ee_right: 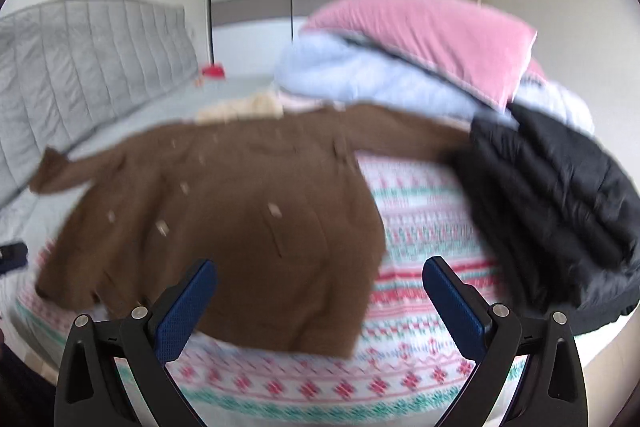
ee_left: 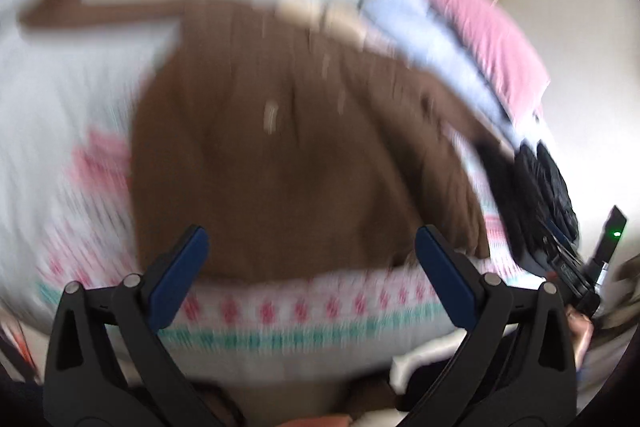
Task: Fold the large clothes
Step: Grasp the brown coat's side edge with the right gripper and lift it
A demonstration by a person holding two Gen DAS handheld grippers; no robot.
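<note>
While both grippers, left gripper [ee_left: 312,267] and right gripper [ee_right: 320,301], gape empty, brown knit sweater [ee_right: 224,211] lies flat near patterned bed's [ee_right: 420,211] front edge.

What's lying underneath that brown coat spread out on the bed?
The brown coat lies on a white blanket patterned in red and green bands, which shows around its hem and right side. A cream garment peeks out past its collar. What lies directly beneath the coat is covered.
</note>
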